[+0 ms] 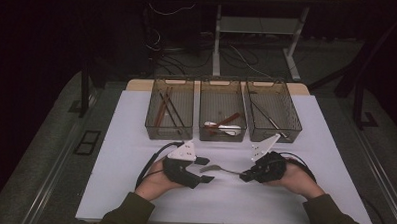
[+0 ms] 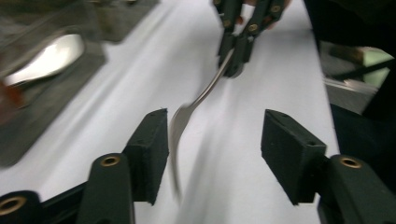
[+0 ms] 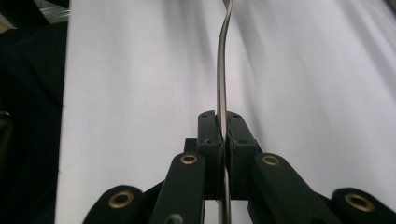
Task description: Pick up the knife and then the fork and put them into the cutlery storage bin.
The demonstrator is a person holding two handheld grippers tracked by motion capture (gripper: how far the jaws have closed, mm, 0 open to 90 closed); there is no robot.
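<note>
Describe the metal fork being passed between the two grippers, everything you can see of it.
The slim silver metal fork has a curved neck and a long thin handle. It hangs above the white table, roughly level. The right gripper clamps its handle edge-on between shut pads. Its head sits between the left gripper's open jaws, close to one pad; contact there is unclear.

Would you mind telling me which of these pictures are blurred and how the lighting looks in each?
High view: dim, dark surroundings, white table lit. Left gripper view: motion-smeared, fork and trays soft, while the left gripper fingers stay sharp. Right gripper view: right gripper crisp, table streaked.
</note>
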